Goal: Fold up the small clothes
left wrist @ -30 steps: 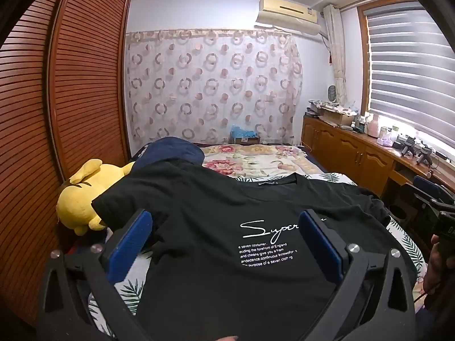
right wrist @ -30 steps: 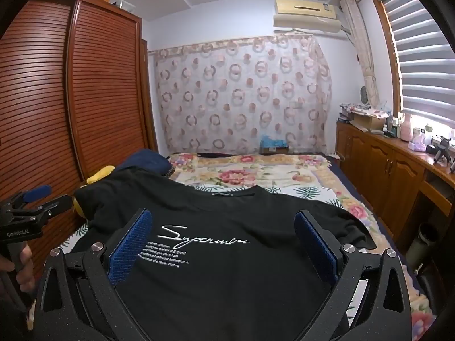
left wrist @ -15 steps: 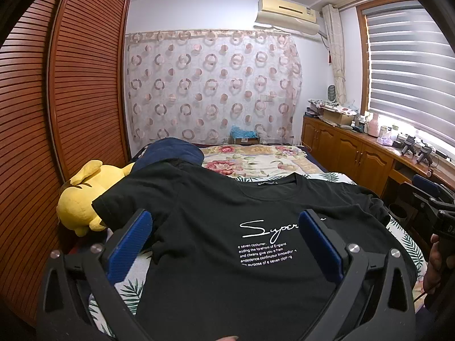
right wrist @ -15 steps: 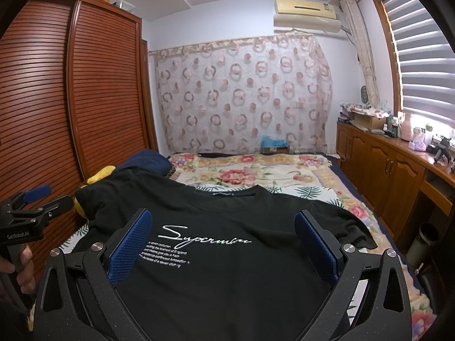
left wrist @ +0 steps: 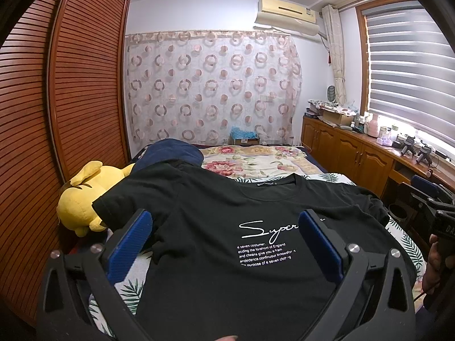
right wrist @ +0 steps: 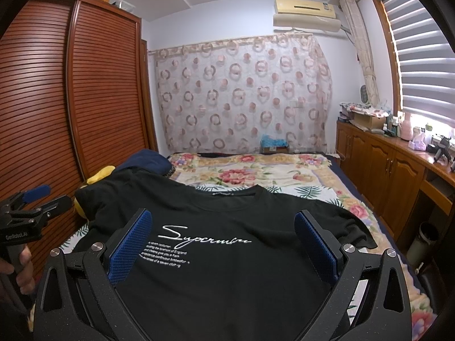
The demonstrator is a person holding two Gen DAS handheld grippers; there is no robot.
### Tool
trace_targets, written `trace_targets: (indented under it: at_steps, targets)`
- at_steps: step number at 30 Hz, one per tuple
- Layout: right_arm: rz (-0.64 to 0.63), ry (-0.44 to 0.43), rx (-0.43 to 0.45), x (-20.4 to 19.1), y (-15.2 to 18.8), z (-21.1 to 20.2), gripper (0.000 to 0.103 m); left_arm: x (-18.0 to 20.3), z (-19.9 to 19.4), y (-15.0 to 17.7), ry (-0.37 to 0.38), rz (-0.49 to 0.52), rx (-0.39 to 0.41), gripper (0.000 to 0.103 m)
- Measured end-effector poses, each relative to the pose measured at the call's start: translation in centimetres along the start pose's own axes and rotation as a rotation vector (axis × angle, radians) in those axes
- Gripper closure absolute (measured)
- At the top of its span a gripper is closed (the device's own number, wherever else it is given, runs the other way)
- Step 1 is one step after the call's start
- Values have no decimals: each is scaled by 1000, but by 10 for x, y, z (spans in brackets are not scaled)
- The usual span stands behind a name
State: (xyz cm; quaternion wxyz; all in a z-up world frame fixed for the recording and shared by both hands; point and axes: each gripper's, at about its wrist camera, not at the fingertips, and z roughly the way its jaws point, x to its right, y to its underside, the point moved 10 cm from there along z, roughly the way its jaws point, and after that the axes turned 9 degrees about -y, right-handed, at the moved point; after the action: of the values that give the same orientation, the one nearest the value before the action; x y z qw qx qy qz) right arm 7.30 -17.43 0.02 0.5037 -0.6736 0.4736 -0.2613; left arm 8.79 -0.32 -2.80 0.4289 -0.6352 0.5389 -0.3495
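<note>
The left gripper (left wrist: pixel 224 236) has its two jaws spread wide apart, and nothing is held between them. Its pads (left wrist: pixel 129 245) are blue and bumpy, set on black arms with a grainy look. The right gripper (right wrist: pixel 221 237) is just the same: jaws wide apart, holding nothing, with ridged blue pads (right wrist: pixel 130 245).

Both grippers hang above the black T-shirt (left wrist: pixel 233 284). The shirt is soft and lies flat, front side up, with thin white writing (right wrist: pixel 204 237) on the chest. Its round neck points away from the grippers. One short sleeve (left wrist: pixel 125 201) sticks out to the left of the shirt, right beside a fuzzy yellow plush toy (left wrist: pixel 82 196). The other sleeve (right wrist: pixel 349 227) is a bit rumpled on the right.

The shirt lies on a bed (right wrist: pixel 256 173) with a flowery cover, and there is lots of free bed past the neck. Left of the shirt stands a brown wardrobe (left wrist: pixel 85 85) with thin slats. Past the bed hangs a curtain (right wrist: pixel 241 96) with rings on it. Right of the shirt are wooden cabinets (right wrist: pixel 384 164).
</note>
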Motion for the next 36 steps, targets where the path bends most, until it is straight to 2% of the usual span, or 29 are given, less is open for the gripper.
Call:
trace_targets:
  at_steps: [9, 36]
  targets:
    - [0, 0, 0, 0, 0, 0, 1, -1, -13, -14, 0, 0, 8, 0]
    - [1, -2, 1, 0, -1, -1, 1, 0, -14, -14, -1, 2, 10, 0]
